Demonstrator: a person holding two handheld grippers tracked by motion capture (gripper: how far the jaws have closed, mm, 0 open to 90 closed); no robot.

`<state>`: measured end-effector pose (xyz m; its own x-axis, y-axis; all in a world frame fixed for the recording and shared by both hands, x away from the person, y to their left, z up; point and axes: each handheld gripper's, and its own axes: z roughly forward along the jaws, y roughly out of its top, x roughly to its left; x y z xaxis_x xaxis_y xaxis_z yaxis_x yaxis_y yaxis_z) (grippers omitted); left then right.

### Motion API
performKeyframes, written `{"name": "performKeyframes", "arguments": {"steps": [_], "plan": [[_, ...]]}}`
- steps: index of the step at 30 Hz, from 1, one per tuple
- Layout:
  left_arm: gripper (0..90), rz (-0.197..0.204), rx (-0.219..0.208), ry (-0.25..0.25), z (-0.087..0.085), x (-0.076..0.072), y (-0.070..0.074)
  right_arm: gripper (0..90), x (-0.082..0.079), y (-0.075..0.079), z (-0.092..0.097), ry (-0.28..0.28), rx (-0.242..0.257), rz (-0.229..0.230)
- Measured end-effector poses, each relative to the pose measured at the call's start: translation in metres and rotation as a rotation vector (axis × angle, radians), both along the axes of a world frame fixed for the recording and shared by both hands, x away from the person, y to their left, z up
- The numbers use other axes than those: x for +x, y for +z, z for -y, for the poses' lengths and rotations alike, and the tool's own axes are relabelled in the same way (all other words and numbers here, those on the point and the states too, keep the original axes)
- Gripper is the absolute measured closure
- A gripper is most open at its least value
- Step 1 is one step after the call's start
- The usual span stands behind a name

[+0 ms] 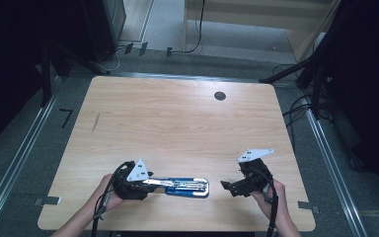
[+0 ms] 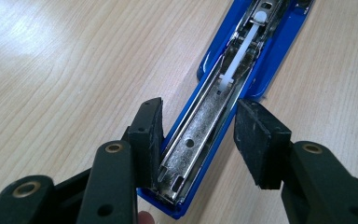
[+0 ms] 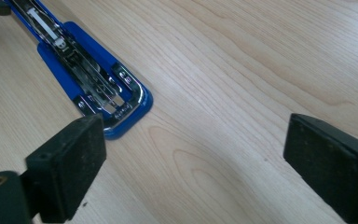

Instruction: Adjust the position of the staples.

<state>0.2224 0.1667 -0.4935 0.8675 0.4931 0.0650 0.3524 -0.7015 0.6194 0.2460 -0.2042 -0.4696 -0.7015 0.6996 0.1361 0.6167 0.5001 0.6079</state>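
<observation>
Stapler (image 2: 200, 135): blue, opened flat on the table (image 1: 177, 118), magazine exposed. Its rear end sat between the left gripper (image 2: 198, 140) jaws, which pinched its sides. Right gripper (image 3: 193, 154): jaws spread wide, empty, stapler's front just beyond its left jaw. Handling advice: keep the left pinch firm and square; bring the right in slowly, centred on the magazine.

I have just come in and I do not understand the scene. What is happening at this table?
A person works on a blue stapler lying opened flat on the wooden table. The left gripper has its jaws around the stapler's metal staple channel. The right gripper hovers nearby, jaws wide open, holding nothing.
</observation>
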Motion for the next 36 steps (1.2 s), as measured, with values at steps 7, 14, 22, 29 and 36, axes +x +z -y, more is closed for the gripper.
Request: {"name": "performKeyframes", "arguments": {"steps": [7, 14, 22, 29, 36], "plan": [[53.5, -0.01, 0.005, -0.003, 0.0, 0.001, 0.0, 12.8, 0.001, 0.0, 0.012, -0.005, -0.028, 0.002], [53.2, -0.015, 0.007, -0.008, 0.002, 0.002, 0.0, 13.3, 0.002, -0.002, 0.028, -0.021, -0.042, 0.002], [53.1, -0.009, 0.012, -0.016, 0.004, 0.002, -0.001, 17.5, 0.002, -0.005, 0.045, -0.039, -0.038, -0.001], [53.2, -0.006, 0.012, -0.017, 0.004, 0.001, -0.001, 19.7, 0.003, -0.013, 0.047, -0.011, -0.096, -0.056], [53.3, -0.005, 0.013, -0.019, 0.004, 0.001, -0.001, 33.1, 0.004, -0.019, 0.043, 0.014, -0.157, -0.074]]}}
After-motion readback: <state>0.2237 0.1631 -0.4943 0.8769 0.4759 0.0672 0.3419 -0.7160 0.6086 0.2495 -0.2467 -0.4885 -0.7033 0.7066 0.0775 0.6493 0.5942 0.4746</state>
